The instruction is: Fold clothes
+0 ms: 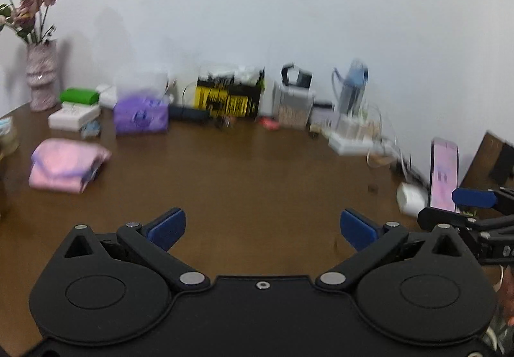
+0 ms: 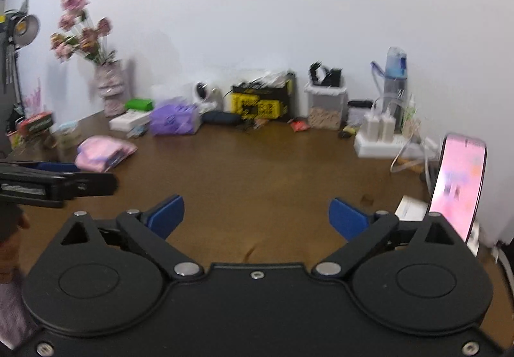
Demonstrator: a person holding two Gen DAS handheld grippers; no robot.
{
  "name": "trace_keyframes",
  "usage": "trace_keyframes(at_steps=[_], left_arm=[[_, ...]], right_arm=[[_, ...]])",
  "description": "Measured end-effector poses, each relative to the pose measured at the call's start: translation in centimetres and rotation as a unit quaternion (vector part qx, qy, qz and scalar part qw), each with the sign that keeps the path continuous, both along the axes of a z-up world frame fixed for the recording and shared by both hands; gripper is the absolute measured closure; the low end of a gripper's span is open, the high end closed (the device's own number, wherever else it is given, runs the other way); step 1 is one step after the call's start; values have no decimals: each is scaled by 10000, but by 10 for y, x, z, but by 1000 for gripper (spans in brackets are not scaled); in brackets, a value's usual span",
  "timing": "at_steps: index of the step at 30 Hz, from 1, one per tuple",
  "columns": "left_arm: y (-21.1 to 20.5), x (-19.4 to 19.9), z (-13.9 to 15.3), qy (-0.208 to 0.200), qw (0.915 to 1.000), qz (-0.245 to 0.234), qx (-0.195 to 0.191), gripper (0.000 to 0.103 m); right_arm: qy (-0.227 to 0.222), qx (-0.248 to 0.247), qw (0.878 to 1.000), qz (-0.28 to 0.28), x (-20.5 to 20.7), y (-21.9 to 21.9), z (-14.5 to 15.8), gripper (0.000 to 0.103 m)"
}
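Both grippers hang empty over a bare stretch of brown surface (image 1: 257, 170), and the folded work sits off to one side. The left gripper (image 1: 261, 230) has its blue pads spread wide with nothing but wood between them; the right gripper (image 2: 256, 217) shows the same wide stance, nothing caught in it. In the left wrist view the right gripper pokes in at about 3 o'clock, so the two tools hang side by side, just apart.

The pink folded garment (image 1: 67, 165) lies at roughly 10 o'clock from the left gripper, well apart from both tools, a compact bundle with its edges tucked under. It appears parked toward the back left corner to leave the middle free, a sensible spot for a finished piece. From the right wrist it sits at about 10 o'clock too, beyond the left gripper's black frame.

Along the wall the clutter is lined up out of the way: a vase of pink roses (image 1: 40, 74) at the far left, a purple tissue pack (image 1: 140, 114), a yellow-and-black box (image 1: 229, 96), a clear storage tub (image 2: 327, 108) and a blue water bottle (image 2: 395, 74). A phone (image 2: 457, 186) stands propped upright at 2 o'clock, its pink screen facing the work area, probably for reference or timing.

No unfolded garment shows in either view, and both pictures are blurred.
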State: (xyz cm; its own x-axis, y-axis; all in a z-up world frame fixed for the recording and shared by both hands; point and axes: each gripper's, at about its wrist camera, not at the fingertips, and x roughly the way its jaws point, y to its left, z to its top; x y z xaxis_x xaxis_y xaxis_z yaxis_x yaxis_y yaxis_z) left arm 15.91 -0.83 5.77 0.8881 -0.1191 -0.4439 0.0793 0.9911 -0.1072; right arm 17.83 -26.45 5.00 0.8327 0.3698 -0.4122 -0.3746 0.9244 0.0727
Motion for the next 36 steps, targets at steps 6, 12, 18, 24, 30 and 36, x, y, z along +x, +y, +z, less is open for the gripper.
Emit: trace_keyframes(at_steps=[6, 12, 18, 24, 30, 36], left_arm=[[-3, -74, -33, -178, 9995, 90, 251, 0], [-7, -125, -64, -160, 9988, 144, 446, 0], [-5, -140, -70, -112, 9975, 394, 579, 0], [-1, -144, -69, -131, 9971, 527, 540, 0], [4, -146, -68, -206, 9970, 546, 505, 0], [8, -145, -69, -148, 9973, 555, 455, 0]], right_arm=[[-180, 166, 9997, 11, -83, 12, -31, 3], [-21, 219, 9995, -246, -130, 25, -60, 1], [252, 522, 9974, -424, -144, 26, -78, 1], [268, 464, 9976, -445, -142, 32, -78, 1], [27, 338, 9989, -332, -152, 38, -77, 1], [-35, 300, 9992, -273, -152, 41, -75, 1]])
